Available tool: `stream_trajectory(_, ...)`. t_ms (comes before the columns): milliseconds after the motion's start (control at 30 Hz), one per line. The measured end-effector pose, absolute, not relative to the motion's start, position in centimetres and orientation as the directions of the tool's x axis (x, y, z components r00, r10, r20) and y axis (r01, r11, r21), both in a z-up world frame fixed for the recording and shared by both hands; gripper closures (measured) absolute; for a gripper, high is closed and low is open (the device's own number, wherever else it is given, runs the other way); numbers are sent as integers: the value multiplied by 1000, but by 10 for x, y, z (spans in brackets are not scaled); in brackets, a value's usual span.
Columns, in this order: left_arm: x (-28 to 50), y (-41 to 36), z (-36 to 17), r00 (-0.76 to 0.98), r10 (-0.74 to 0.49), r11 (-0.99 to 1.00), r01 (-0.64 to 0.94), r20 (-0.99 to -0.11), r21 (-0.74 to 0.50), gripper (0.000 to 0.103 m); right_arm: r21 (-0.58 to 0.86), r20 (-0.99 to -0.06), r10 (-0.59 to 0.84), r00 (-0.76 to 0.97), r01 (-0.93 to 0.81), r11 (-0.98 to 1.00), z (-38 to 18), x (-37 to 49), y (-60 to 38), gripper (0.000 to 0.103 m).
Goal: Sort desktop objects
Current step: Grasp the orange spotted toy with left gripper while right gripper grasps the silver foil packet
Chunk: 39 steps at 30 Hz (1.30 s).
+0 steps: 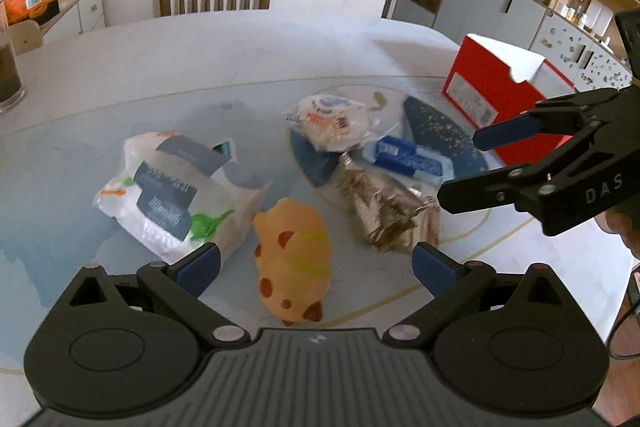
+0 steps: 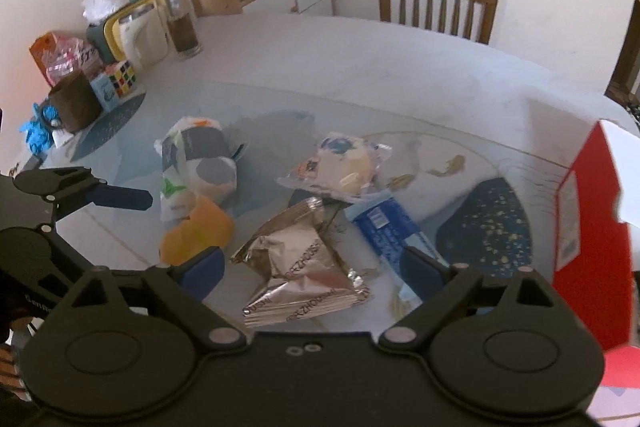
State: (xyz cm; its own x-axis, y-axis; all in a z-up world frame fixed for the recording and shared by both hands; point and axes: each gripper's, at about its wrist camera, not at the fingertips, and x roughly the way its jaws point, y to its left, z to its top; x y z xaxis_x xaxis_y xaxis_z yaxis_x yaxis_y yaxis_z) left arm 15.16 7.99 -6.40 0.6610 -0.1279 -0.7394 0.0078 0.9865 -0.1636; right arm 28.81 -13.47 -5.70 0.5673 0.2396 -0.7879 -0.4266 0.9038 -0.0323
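Both tongs are hanging spread wide, grasping nothing: left tongs [image 1: 316, 265] over the orange plush toy [image 1: 294, 259], right tongs [image 2: 312, 269] over the silver foil packet [image 2: 304, 267] lying on the bench [image 1: 240, 51]; motion blur is smearing the labels.

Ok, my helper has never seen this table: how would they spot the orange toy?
Start at the red box on the table's right, then cross the snack pile toward the near edge. The orange plush toy lies between the white bag and the silver foil packet, the only soft spotted thing.
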Motion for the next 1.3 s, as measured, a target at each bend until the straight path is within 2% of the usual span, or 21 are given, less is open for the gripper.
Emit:
stream_trajectory(467, 157, 86, -89, 633, -160, 980, 9, -757, -199, 3, -63, -844, 207, 495, -475, 878, -96, 317, -118, 12)
stream_trajectory(900, 166, 88, -96, 628, -159, 979, 0, -762, -204, 21, -52, -863, 215, 456, -504, 862, -113, 333, -111, 18)
stream_trajectory(1133, 166, 90, -97, 631, -154, 978, -10, -761, -206, 37, -28, -866, 228, 446, -498, 867, -114, 335, -109, 29)
stream_trajectory(1300, 166, 92, -97, 633, -154, 977, -18, -759, -214, 43, -7, -867, 242, 435, -496, 868, -114, 334, -110, 35)
